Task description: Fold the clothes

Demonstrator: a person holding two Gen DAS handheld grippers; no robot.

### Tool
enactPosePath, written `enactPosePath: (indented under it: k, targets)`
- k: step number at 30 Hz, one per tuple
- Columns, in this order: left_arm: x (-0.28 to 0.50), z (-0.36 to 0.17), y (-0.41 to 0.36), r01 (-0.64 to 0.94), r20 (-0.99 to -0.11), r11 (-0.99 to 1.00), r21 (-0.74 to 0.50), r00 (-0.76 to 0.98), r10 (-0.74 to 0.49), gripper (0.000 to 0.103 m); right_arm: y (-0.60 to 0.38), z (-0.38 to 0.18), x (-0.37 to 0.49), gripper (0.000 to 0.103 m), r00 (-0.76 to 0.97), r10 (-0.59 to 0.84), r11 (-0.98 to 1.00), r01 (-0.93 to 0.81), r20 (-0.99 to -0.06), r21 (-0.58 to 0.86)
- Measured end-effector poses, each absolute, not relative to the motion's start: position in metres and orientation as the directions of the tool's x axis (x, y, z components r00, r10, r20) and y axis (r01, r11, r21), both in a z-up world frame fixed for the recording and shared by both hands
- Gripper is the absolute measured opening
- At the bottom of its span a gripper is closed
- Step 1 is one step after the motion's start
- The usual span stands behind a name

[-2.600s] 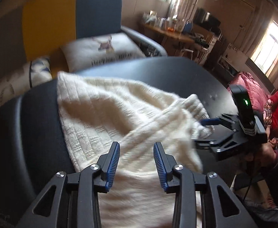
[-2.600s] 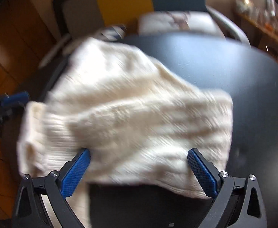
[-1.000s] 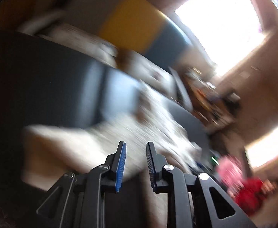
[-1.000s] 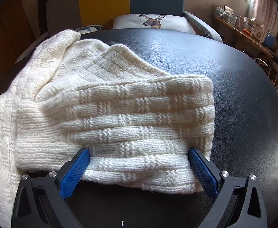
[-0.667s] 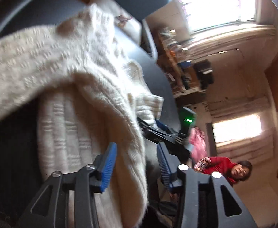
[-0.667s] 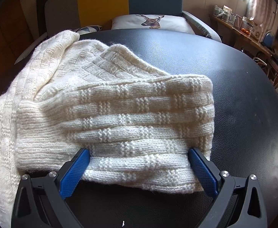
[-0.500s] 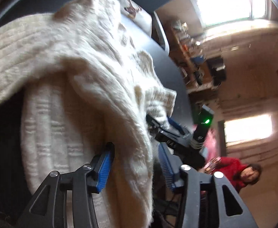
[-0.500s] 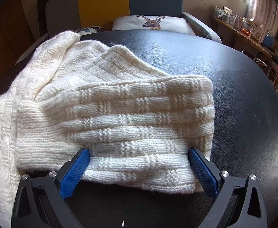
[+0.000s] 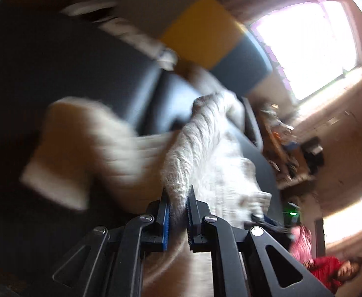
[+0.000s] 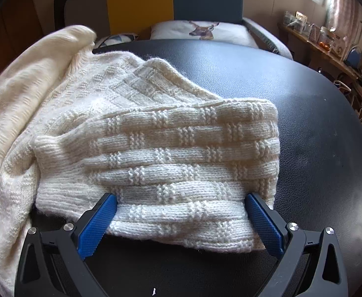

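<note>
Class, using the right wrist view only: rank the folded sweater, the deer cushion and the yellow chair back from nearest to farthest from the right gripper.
1. Folded sweater: between the open fingers of the right gripper, on the black table.
2. Deer cushion: beyond the table's far edge.
3. Yellow chair back: behind the cushion, up left.

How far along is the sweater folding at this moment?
Partly done. One part of the cream sweater already lies folded across the body on the black table. In hand: the left gripper is shut on a bunch of knit and lifting it; the right gripper sits wide open at the folded edge. The raised part isn't yet laid flat.
</note>
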State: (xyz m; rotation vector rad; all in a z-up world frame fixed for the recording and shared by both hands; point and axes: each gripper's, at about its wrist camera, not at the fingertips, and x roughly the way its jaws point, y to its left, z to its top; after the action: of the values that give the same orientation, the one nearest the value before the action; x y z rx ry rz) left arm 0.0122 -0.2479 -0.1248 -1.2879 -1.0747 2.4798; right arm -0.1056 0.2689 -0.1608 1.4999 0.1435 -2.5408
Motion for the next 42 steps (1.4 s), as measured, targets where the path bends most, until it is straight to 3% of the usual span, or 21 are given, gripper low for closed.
enactPosePath:
  k: [3,7,14,18,23,27,32,37,42]
  targets:
    - [0.019,-0.145,-0.251,0.213,-0.650,-0.697,-0.685,-0.609,0.453,0.010,0.261,-0.132,-0.101,0.103,-0.509,-0.055,-0.985,0.170,-0.859,-0.037]
    - [0.020,-0.153,-0.244,0.207,-0.640,-0.682,-0.701,-0.605,0.474,0.010,0.209,-0.092,-0.088,0.103,-0.540,-0.224,-0.941,0.335,-0.811,0.036]
    - [0.019,-0.140,-0.222,0.134,-0.642,-0.727,-0.674,-0.593,0.486,0.012,0.104,-0.138,-0.096,0.103,-0.432,-0.205,-0.842,0.536,-0.878,-0.067]
    - [0.011,-0.142,-0.209,0.100,-0.662,-0.757,-0.646,-0.566,0.491,0.019,0.137,-0.161,-0.113,0.103,-0.361,-0.201,-0.893,0.450,-0.911,0.019]
    - [0.019,-0.139,-0.232,0.144,-0.628,-0.706,-0.693,-0.602,0.493,0.021,0.201,-0.158,-0.114,0.103,-0.397,-0.052,-0.954,0.292,-0.916,-0.072]
    - [0.048,-0.134,-0.287,0.275,-0.648,-0.693,-0.666,-0.673,0.356,0.024,0.231,-0.139,-0.102,0.103,-0.468,0.026,-0.974,0.188,-0.883,-0.129]
    - [0.083,-0.140,-0.352,0.451,-0.712,-0.654,-0.608,-0.674,0.197,0.027,0.203,-0.109,-0.069,0.103,-0.532,-0.213,-0.957,0.281,-0.820,0.066]
    - [0.082,-0.122,-0.349,0.438,-0.748,-0.800,-0.410,-0.664,0.020,0.036,0.139,-0.130,-0.060,0.103,-0.463,-0.312,-0.905,0.410,-0.830,0.112]
    - [0.054,-0.140,-0.336,0.325,-0.788,-0.875,-0.358,-0.608,0.097,0.039,0.110,-0.169,-0.063,0.103,-0.370,-0.302,-0.888,0.444,-0.879,0.118]
